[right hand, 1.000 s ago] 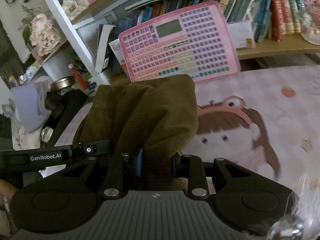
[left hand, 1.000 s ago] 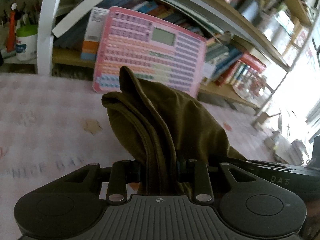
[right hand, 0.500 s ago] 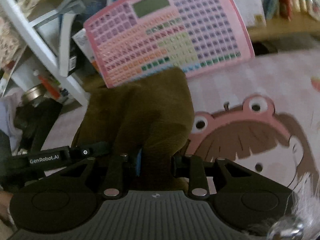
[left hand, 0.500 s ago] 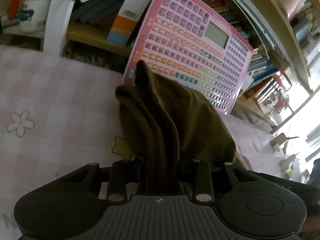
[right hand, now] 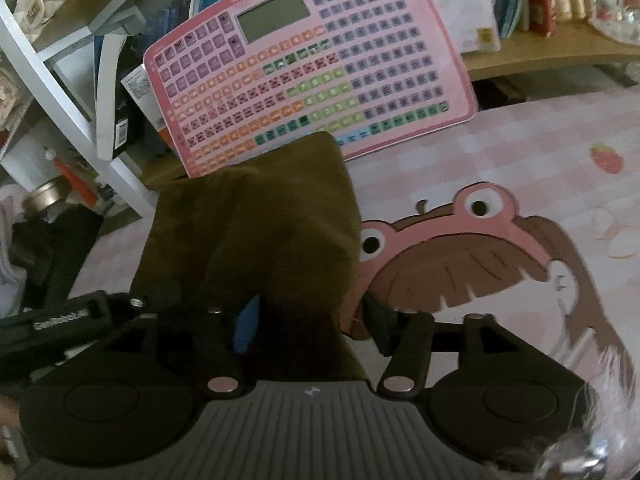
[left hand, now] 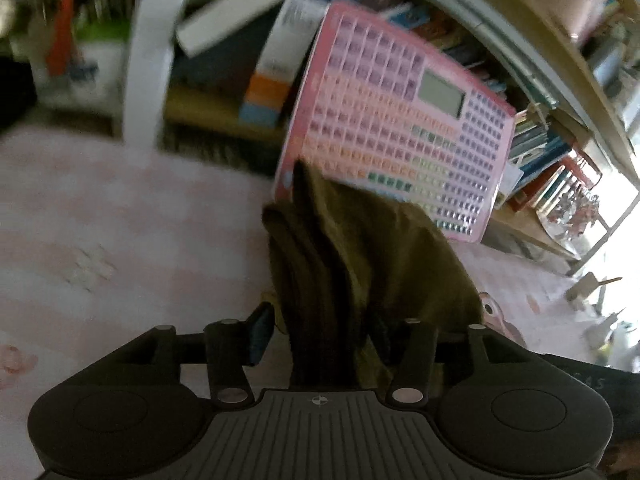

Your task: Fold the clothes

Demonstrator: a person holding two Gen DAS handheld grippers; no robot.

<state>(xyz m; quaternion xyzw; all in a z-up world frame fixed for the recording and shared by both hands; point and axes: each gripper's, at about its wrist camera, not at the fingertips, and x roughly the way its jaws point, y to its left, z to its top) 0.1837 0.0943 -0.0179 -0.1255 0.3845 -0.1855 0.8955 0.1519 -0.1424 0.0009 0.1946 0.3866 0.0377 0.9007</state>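
An olive-brown folded garment (left hand: 360,256) lies bunched between the fingers of my left gripper (left hand: 320,332), whose jaws stand apart with the cloth loose between them. The same garment (right hand: 256,236) shows in the right wrist view, draped between the fingers of my right gripper (right hand: 310,322), also spread open with gaps beside the cloth. Both grippers sit low over the pink cartoon mat (right hand: 520,184). The left gripper's body (right hand: 60,316) shows at the left of the right wrist view.
A pink toy keyboard board (left hand: 400,136) (right hand: 308,72) leans against the bookshelf behind the garment. White shelf posts (left hand: 148,52) (right hand: 60,108), books and clutter stand at the back. The mat (left hand: 100,240) spreads left of the garment.
Both grippers have opened and let go of the garment; earlier they were shut on it. Both views have shifted slightly, with the left one blurred by motion.
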